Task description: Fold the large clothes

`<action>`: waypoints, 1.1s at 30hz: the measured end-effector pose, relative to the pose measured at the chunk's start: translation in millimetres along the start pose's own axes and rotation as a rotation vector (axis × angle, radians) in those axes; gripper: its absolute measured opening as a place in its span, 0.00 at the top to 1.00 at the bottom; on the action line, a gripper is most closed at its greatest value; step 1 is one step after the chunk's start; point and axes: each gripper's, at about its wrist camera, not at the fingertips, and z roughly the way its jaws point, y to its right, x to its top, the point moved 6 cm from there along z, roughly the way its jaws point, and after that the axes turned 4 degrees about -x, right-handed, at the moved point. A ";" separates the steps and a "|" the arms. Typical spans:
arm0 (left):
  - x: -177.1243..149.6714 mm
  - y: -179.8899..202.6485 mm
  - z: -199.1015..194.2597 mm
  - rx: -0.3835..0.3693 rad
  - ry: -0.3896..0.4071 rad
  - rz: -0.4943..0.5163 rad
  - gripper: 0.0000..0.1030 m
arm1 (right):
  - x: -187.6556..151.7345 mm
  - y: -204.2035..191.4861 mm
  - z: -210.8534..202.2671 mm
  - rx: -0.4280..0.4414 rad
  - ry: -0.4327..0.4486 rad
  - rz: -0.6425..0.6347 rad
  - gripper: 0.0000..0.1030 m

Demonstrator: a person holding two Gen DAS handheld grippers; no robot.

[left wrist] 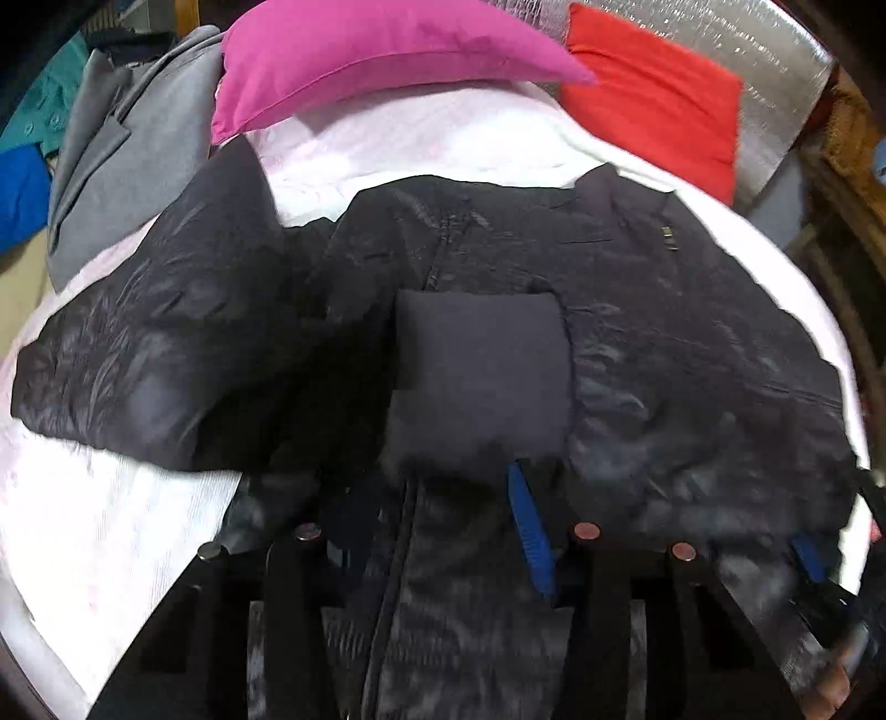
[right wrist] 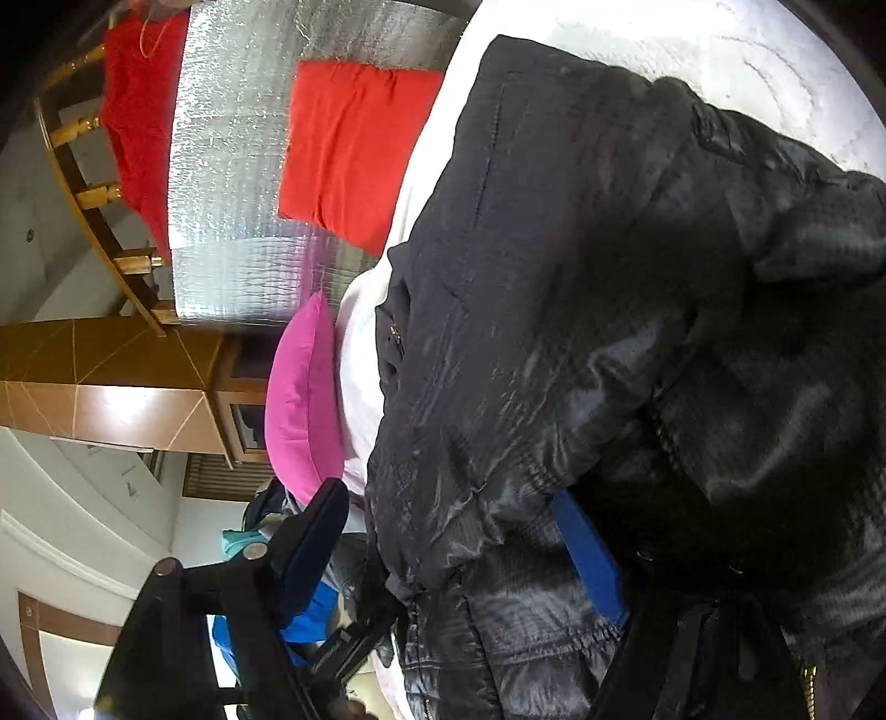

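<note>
A large black shiny jacket (left wrist: 637, 310) lies spread on a white bed sheet (left wrist: 99, 526), front up, zipper down the middle, one sleeve (left wrist: 144, 343) stretched to the left. My left gripper (left wrist: 443, 493) holds a folded cuff piece (left wrist: 482, 382) of the jacket between its blue-padded fingers (left wrist: 531, 531). In the right wrist view the jacket (right wrist: 554, 332) fills the frame, bunched and lifted. My right gripper (right wrist: 443, 531) has jacket hem fabric between its fingers, one blue pad (right wrist: 590, 559) showing. The right gripper also shows at the left wrist view's right edge (left wrist: 830, 559).
A pink pillow (left wrist: 360, 61) and a red pillow (left wrist: 653, 94) lie at the bed's head against a silver quilted headboard (left wrist: 720, 33). Grey, teal and blue clothes (left wrist: 111, 166) are piled at the far left. Wooden furniture (right wrist: 111, 399) stands beyond.
</note>
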 end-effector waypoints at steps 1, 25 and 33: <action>1.2 1.2 4.8 0.006 -0.011 0.005 0.53 | 2.4 1.4 1.1 0.000 0.007 0.003 0.27; 5.3 9.4 10.3 0.089 -0.017 0.134 0.54 | 19.7 -4.1 -46.9 -0.132 0.113 -0.141 0.77; -45.0 -13.5 -57.7 -0.037 0.079 0.194 0.42 | 57.1 32.4 -148.3 -0.148 0.297 -0.056 0.11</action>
